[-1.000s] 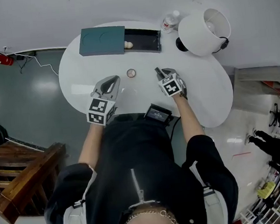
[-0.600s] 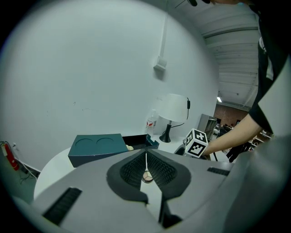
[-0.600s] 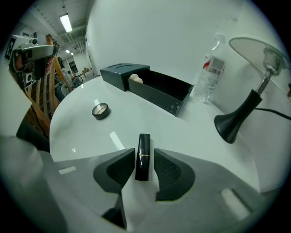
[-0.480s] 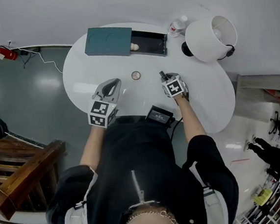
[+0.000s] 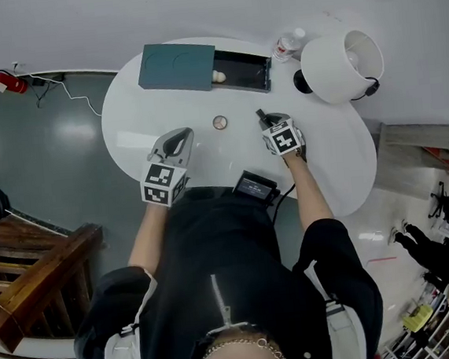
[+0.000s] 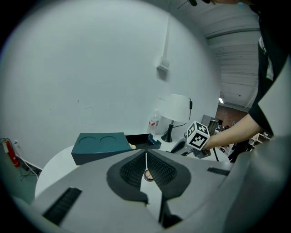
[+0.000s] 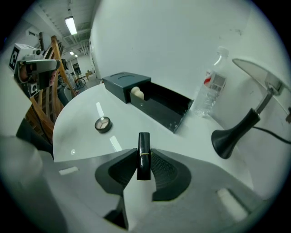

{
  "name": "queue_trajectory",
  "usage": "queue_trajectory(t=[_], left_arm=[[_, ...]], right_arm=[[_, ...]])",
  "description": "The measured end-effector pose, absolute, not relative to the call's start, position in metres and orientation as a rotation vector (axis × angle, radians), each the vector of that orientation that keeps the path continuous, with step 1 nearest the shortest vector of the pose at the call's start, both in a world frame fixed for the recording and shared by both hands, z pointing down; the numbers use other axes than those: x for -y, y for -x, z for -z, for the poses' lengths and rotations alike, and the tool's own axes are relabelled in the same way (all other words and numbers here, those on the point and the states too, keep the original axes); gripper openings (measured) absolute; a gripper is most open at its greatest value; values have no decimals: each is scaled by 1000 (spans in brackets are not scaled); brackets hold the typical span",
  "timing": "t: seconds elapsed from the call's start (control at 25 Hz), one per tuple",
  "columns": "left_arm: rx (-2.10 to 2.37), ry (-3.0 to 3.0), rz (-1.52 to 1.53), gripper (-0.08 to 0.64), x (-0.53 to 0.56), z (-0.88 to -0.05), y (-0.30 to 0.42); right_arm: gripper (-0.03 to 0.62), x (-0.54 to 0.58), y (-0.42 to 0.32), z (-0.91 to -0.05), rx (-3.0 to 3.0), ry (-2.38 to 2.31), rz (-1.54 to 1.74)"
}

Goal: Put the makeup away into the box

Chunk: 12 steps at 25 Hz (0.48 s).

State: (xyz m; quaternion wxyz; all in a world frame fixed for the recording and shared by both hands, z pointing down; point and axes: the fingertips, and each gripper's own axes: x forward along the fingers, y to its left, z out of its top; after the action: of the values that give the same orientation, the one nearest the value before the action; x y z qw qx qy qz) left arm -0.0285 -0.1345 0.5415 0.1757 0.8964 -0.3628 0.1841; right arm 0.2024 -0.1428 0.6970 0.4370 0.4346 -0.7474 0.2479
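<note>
My right gripper has a black lipstick with a gold band upright between its pads, and its jaws are closing on it. It hangs over the white table, right of a small round compact. The dark teal box lies at the table's far side with its black drawer slid out; a beige sponge sits inside. My left gripper is shut and empty, pointing at the compact from the near left.
A white lamp on a black base stands at the far right beside a clear water bottle. A black device sits at the table's near edge. The floor drops away to the left.
Nothing has visibly moved on the table. The head view has shifted slightly, and both grippers keep their places relative to the compact.
</note>
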Motion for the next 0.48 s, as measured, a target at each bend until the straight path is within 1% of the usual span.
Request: queue_trajectory(t=[0.48], left_arm=[[1108, -2489, -507, 15, 134, -543, 52]], right_arm=[[87, 217, -173, -644, 1960, -1066, -477]])
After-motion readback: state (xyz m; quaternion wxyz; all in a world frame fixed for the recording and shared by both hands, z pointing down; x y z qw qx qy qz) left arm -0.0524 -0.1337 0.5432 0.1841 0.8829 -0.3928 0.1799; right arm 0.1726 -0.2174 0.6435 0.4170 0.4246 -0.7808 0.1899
